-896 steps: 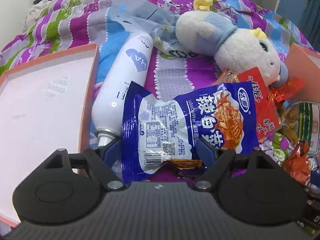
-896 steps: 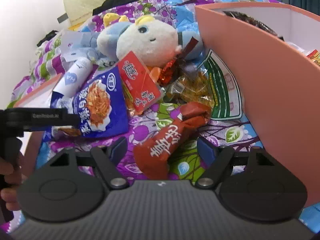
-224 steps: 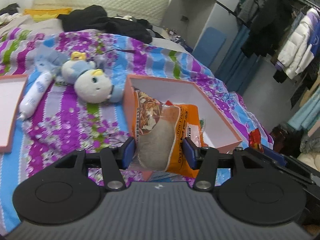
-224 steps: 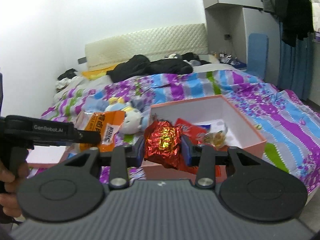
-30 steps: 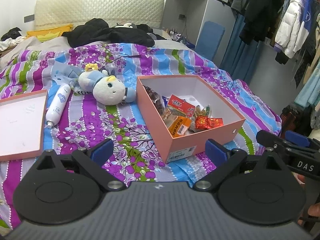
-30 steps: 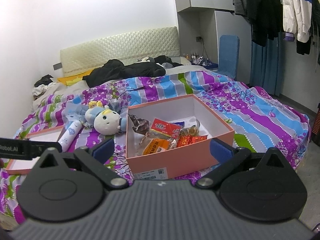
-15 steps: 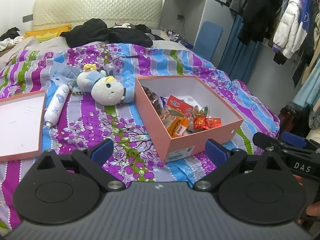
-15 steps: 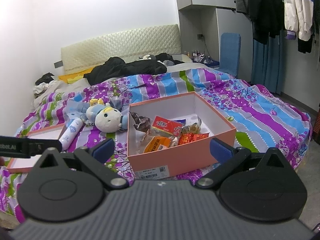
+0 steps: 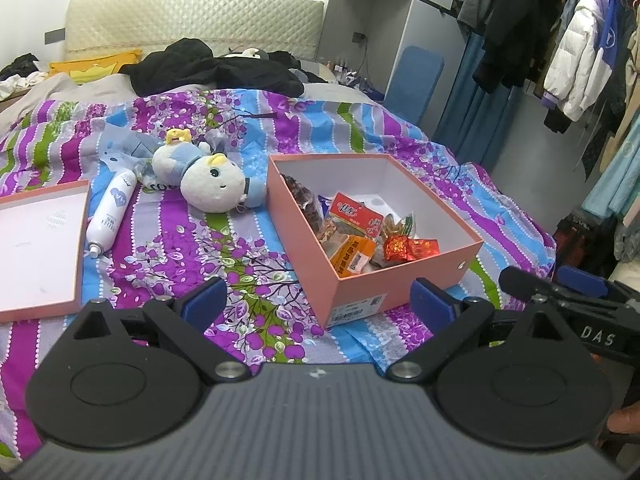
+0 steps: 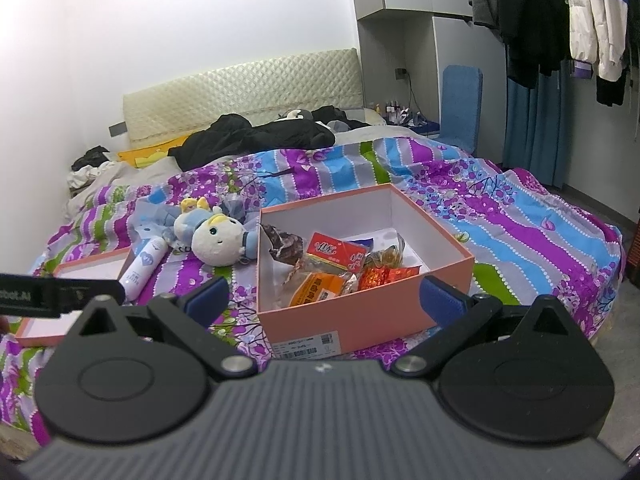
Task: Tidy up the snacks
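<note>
A pink open box (image 9: 400,286) stands on the bed and holds several snack packs: a red pack (image 9: 354,213), an orange pack (image 9: 352,254) and a shiny red foil pack (image 9: 408,249). The box also shows in the right wrist view (image 10: 352,312) with the same snacks, among them the orange pack (image 10: 320,285). My left gripper (image 9: 318,306) is open and empty, held back from the box's near corner. My right gripper (image 10: 325,296) is open and empty, in front of the box's near wall.
The box lid (image 9: 38,248) lies on the bed at the left. A white spray bottle (image 9: 112,208) and a plush doll (image 9: 208,184) lie between lid and box. Black clothes (image 9: 208,66) lie by the headboard. Hanging coats (image 9: 568,48) are at the right.
Both grippers have drifted slightly back and up from the box; the view is a little wider. Nothing on the bed has moved.
</note>
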Demonstrator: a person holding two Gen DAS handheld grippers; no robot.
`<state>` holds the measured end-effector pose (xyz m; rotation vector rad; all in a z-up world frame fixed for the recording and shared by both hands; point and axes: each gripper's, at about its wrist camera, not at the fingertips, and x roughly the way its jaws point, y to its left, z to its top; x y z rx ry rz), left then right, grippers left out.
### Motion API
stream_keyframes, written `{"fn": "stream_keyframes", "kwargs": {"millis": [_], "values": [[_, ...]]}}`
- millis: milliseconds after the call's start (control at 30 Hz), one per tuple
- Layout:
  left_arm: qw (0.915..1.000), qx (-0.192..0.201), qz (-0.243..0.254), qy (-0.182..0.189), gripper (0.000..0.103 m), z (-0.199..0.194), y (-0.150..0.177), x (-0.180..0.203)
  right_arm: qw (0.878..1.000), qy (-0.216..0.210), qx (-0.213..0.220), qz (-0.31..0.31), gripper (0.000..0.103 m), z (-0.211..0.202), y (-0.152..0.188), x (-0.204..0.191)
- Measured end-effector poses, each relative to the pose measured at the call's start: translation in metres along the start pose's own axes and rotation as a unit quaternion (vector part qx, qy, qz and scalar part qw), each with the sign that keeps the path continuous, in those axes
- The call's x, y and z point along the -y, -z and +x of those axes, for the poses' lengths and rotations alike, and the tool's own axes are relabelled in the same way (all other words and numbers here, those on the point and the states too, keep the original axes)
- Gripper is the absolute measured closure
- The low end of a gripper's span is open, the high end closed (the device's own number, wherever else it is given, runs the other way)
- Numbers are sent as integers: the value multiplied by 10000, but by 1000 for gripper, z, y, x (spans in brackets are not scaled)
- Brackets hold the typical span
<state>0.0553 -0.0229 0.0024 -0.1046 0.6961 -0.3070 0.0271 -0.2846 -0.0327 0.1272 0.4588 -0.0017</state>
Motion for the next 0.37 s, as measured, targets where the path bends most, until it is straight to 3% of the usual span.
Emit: {"fn": "stream_keyframes", "kwargs": {"millis": [367], "values": [[10000, -16, 13, 35, 3, -2, -1, 1, 10000, -6, 12, 6, 0, -1, -2, -1]]}}
